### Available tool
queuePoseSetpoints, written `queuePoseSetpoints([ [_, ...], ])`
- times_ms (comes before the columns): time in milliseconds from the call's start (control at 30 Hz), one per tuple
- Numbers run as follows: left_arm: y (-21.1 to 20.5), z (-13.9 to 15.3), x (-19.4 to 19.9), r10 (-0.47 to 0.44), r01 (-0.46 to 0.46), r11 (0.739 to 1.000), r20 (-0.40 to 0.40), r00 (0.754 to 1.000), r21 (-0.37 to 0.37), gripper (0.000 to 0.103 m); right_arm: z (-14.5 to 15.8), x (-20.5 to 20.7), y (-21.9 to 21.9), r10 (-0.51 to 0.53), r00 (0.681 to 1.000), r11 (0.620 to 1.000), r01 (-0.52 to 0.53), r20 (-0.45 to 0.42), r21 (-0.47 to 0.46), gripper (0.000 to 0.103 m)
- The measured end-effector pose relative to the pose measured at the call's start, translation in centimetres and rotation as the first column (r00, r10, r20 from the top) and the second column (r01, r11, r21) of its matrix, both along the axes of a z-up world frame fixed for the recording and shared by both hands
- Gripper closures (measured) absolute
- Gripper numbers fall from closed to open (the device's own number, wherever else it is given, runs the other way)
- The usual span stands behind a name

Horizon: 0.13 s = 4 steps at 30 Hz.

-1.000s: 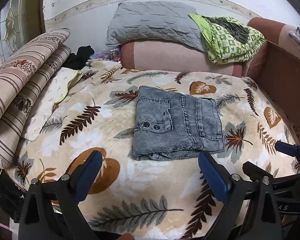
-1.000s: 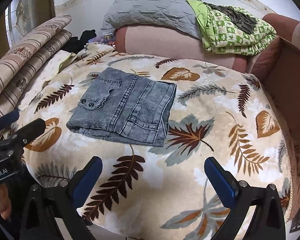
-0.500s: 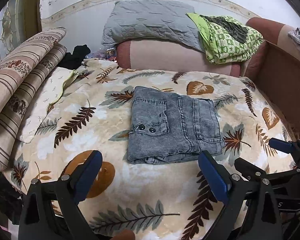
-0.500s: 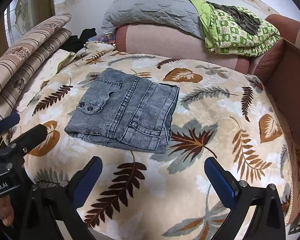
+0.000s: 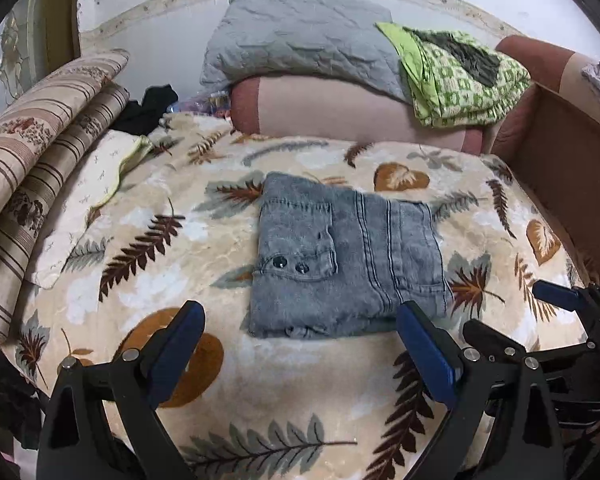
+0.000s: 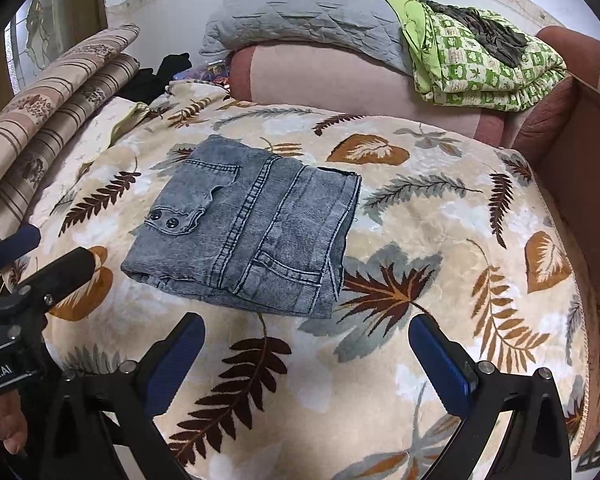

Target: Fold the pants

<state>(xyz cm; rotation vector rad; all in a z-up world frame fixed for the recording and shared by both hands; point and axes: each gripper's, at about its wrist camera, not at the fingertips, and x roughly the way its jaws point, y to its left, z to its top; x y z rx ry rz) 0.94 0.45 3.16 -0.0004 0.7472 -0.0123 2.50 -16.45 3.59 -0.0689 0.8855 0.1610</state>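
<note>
Both claws, the left gripper (image 5: 300,344) and right gripper (image 6: 308,354), hang spread and empty short of the folded pants (image 6: 244,228) on the leaf-patterned blanket (image 6: 440,248), where a careless nudge could undo the loose layered near edge.

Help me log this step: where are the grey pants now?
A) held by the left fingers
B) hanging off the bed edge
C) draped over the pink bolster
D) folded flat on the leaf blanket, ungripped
D: the grey pants lie folded on the leaf blanket, with both grippers open and short of them.
</note>
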Motion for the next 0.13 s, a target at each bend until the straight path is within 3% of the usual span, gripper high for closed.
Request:
queuePoseSetpoints([
  [67,-0.19,0.27,-0.07,0.025,-0.026,0.999,0.042,0.999,0.031,0.006,-0.11,0.23,-0.04,-0.001,1.000,1.000,0.001,-0.003,0.001,0.000],
  [133,-0.31,0.26,0.39,0.007,-0.007,1.000,0.028,1.000,0.024,0.006,-0.32,0.52,-0.09,-0.002,1.000,1.000,0.002,-0.009,0.004,0.000],
])
